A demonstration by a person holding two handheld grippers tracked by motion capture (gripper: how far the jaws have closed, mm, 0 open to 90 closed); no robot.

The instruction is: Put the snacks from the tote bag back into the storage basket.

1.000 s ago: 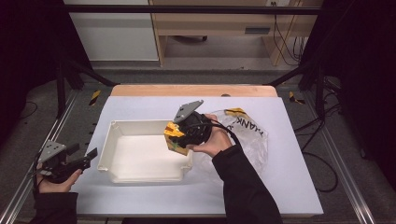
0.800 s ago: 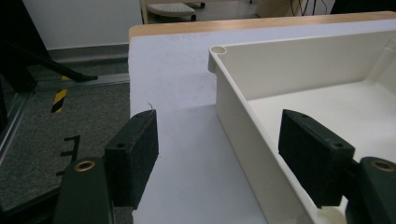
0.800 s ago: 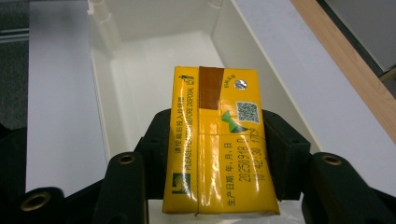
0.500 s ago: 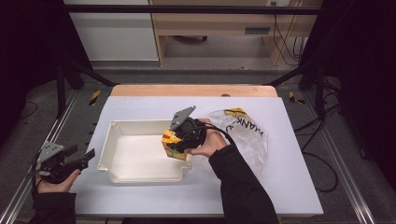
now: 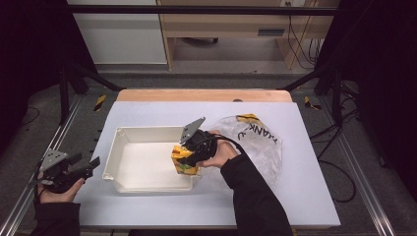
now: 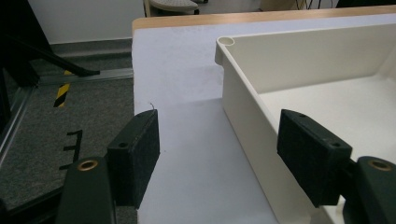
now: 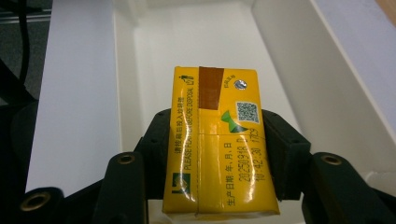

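Note:
A yellow drink carton (image 5: 183, 164) with printed text and a brown tape strip sits between the jaws of my right gripper (image 5: 189, 153), which is shut on it. In the right gripper view the carton (image 7: 217, 140) hangs over the inside of the white tray (image 7: 289, 60), near its right end. My left gripper (image 5: 84, 162) is held at the table's left edge, just left of the tray (image 5: 147, 129). In the left gripper view my left gripper (image 6: 219, 126) stands open with nothing gripped, and the tray's left wall (image 6: 243, 93) runs between its pads.
A crumpled clear plastic bag (image 5: 260, 142) with black lettering lies on the white table top right of the tray. The table's wooden far edge (image 5: 204, 95) borders a dark floor with metal rails on both sides.
My right gripper has sunk and drifted left with the carton, from above the tray's right rim down toward its inside. The left gripper has stayed put.

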